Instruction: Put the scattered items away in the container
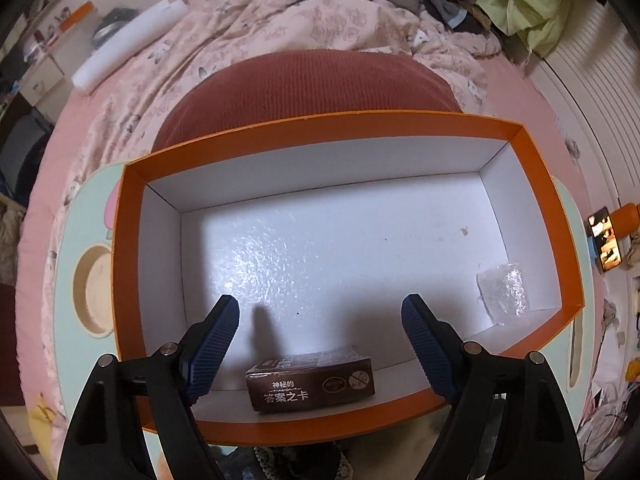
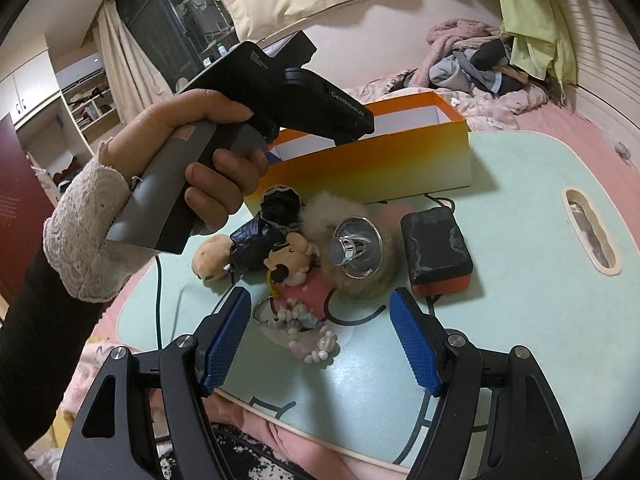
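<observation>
One card box [image 1: 311,378] in container [image 1: 536,184]; both jaws spread, empty. Bead bracelet [image 2: 308,330] next: light, slippery, pinch across strand.

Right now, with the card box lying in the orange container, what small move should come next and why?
Probably lower the right tool onto the bead bracelet and close on it. The brown card box already lies inside the orange container, free between the left tool's open fingers, while the bracelet sits nearest, between the right tool's open fingers, with plush toys and a sponge beyond.

Dim indoor light, fisheye-warped edges
</observation>
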{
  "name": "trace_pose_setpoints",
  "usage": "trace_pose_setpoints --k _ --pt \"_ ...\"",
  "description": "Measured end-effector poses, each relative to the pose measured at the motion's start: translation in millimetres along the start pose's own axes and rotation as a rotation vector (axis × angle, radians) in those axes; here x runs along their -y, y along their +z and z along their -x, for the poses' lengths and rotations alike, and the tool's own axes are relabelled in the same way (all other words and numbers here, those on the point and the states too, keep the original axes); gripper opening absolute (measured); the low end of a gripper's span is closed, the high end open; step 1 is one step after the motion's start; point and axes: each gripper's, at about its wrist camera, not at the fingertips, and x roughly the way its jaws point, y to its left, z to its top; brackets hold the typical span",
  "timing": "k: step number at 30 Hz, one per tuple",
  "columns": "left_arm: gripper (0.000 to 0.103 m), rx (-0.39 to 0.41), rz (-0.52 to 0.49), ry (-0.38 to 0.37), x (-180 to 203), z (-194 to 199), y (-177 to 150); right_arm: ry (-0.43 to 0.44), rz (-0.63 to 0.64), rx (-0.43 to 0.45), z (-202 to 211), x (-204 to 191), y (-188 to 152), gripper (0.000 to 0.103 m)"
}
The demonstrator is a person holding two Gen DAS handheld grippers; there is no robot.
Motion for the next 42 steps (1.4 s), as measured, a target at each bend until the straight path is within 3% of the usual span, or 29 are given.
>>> trace_pose_setpoints --k 6,13,17,25,29,31,33,35,41,42 --pt "0.078 -0.143 -0.035 -0.002 6 -3 13 0.005 -0.018 -0.001 0 1 -1 0.072" --pt "0.080 -0.242 -0.109 0.124 11 -12 13 0.015 -0.043 0.001 -1 3 -2 0.072" --pt "0.087 -0.298 -0.099 0.038 8 -24 10 0.021 -0.056 0.003 0 6 -3 0.072" --pt "0.085 -0.305 -0.124 0.028 7 -25 11 0.023 -0.076 0.005 1 8 -3 0.072" --pt "0.060 -0.333 -0.100 -0.050 4 -26 7 0.021 -0.081 0.004 1 9 -3 0.072" --pt "0.051 -0.325 -0.113 -0.053 5 -23 6 0.018 -0.086 0.004 1 10 -3 0.072" --pt "0.033 -0.331 -0.127 -0.066 5 -21 4 0.017 -0.089 0.005 1 11 -3 0.072" --pt "0.022 -0.329 -0.134 -0.073 4 -20 3 0.015 -0.092 0.006 2 11 -3 0.072" --pt "0.000 -0.303 -0.157 -0.092 -2 -17 2 0.014 -0.100 0.005 1 10 -4 0.072" --pt "0.000 -0.294 -0.158 -0.088 -4 -16 2 0.014 -0.101 0.004 0 10 -4 0.072"
